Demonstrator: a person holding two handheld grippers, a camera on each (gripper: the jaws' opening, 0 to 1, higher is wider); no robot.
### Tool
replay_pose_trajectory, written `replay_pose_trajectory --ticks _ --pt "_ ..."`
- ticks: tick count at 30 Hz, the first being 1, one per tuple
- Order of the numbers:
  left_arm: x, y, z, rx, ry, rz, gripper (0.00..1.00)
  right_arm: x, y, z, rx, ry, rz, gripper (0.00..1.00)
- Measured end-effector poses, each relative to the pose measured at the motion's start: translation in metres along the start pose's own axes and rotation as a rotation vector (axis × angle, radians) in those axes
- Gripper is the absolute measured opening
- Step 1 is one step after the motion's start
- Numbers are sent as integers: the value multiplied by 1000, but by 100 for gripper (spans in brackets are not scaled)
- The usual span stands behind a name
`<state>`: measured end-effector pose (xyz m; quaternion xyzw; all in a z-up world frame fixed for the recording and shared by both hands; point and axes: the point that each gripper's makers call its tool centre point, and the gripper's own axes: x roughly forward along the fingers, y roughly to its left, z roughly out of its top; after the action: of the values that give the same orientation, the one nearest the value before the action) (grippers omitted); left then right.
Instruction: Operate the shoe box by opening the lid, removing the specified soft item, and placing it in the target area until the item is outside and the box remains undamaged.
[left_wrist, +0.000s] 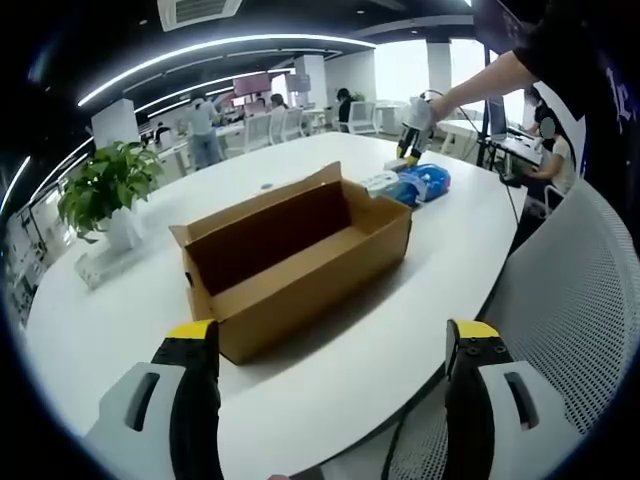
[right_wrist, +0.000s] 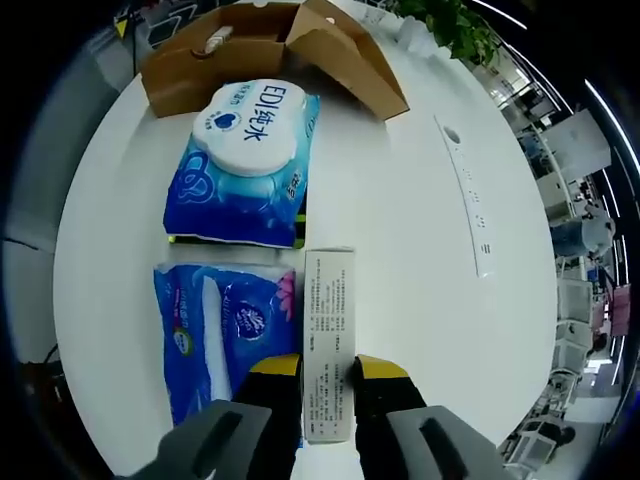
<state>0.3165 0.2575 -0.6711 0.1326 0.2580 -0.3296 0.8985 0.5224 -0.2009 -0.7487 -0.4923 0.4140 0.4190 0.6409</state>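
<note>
The brown shoe box (left_wrist: 290, 255) stands open in the middle of the white table (left_wrist: 120, 310), its inside bare in the left gripper view. My left gripper (left_wrist: 332, 340) hovers open in front of it, near the table edge, holding nothing. Beyond the box a hand holds my right gripper (left_wrist: 412, 140) over the blue packs (left_wrist: 420, 185). In the right gripper view my right gripper (right_wrist: 329, 368) is shut on a slim white carton (right_wrist: 328, 310) lying on the table (right_wrist: 420, 300). Left of the carton lies a blue tissue pack (right_wrist: 215, 330), and past that a blue wet-wipe pack (right_wrist: 245, 165), then the shoe box (right_wrist: 270, 50).
A potted plant (left_wrist: 105, 190) stands at the table's left side. A white mesh chair (left_wrist: 580, 300) sits at the near right edge. A long socket strip (right_wrist: 465, 195) is set into the table. People and desks fill the office behind.
</note>
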Motion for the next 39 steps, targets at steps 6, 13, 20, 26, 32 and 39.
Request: replay_pose_trajectory --ticks 6,13,20,26,32,39 --pt "0 0 -1 4 5 -2 93 0 -1 0 -6 -2 -13 16" --pt "0 0 0 4 3 1 93 -1 -6 0 2 2 -36 17" --pt "0 0 1 7 1 2 93 -10 -14 1 43 -13 -73 18" --pt "-1 -1 2 9 -7 1 93 -18 -16 5 89 -32 -104 25" --pt "-1 -1 5 4 -23 -1 93 -29 -15 12 165 -64 -122 32" --pt "-2 -2 8 14 -33 -2 93 -43 -7 22 326 -122 -127 41"
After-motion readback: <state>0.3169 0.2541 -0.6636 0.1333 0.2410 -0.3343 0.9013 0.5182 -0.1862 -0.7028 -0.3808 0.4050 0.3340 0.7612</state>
